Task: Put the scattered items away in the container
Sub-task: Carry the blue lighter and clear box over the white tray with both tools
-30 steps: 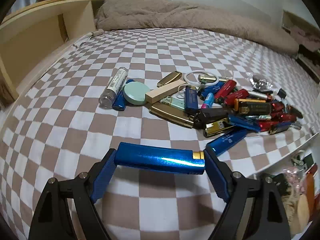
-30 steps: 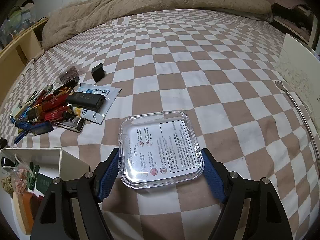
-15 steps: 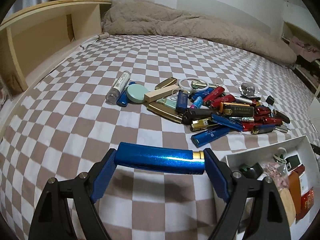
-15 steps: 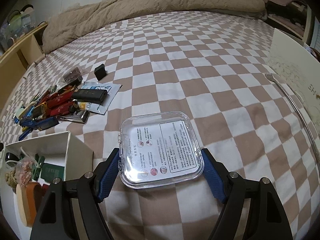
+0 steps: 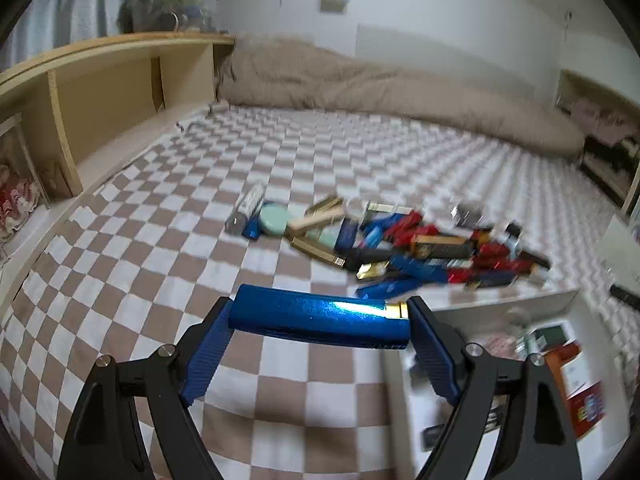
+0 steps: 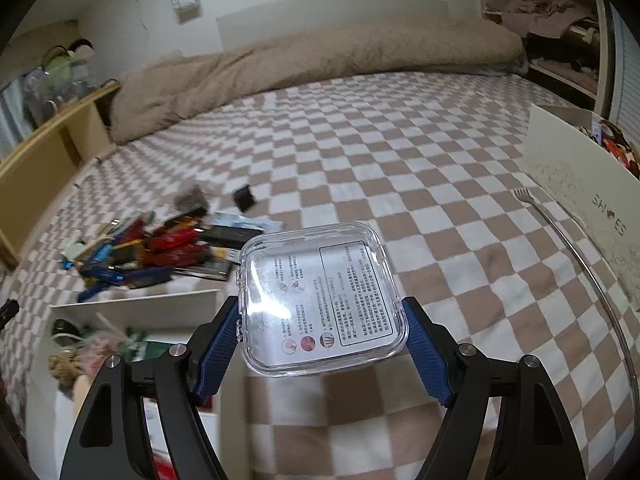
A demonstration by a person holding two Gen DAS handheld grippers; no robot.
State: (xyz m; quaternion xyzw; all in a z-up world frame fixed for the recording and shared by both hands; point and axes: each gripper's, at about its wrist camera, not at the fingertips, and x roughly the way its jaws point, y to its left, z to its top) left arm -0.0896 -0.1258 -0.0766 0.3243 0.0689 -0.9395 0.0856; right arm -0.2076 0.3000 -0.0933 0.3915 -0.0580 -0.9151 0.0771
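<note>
Your left claw point(image 5: 320, 322) grips the blue lighter point(image 5: 320, 320) end to end; your right claw point(image 6: 322, 318) clamps the clear case point(image 6: 320, 300). Carry each fully over the white box point(image 5: 508, 304) beside the claws before releasing.

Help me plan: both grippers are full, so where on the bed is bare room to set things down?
Bare checked sheet runs from the heap of small items across to the cardboard lid, up to the beige blanket. Also between heap and wooden shelf. Crowded: the heap and the white box.
</note>
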